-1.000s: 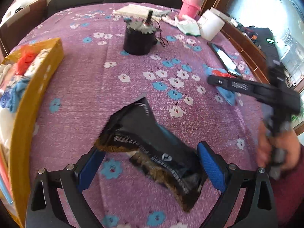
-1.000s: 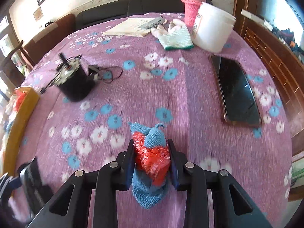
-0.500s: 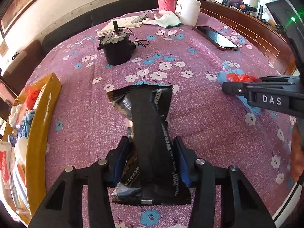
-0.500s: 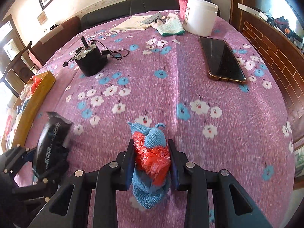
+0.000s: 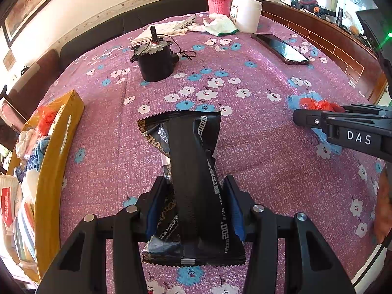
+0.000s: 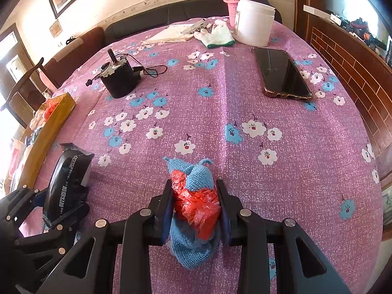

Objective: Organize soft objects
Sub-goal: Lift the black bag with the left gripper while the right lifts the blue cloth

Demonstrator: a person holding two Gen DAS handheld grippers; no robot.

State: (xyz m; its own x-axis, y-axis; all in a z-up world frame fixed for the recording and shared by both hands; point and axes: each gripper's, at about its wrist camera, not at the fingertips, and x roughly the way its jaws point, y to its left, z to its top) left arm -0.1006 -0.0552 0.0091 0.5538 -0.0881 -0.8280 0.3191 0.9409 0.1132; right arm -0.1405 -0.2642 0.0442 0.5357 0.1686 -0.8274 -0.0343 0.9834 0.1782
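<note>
Now we pinch the packet [image 5: 193, 183] left and cloth [image 6: 193, 210] right, both seemingly lifted, bound next for the box [image 5: 52, 156].

The black packet [image 5: 193, 183] is glossy plastic film with crimped, serrated ends; the blue cloth [image 6: 193, 235] is coarse knit, wrapped round crinkly red plastic [image 6: 196, 203]; the tablecloth [image 6: 220, 98] is matt, speckled woven fabric; far right, the phone [image 6: 281, 73] is glassy smooth; the tub [image 6: 254, 24] is matt white plastic.
</note>
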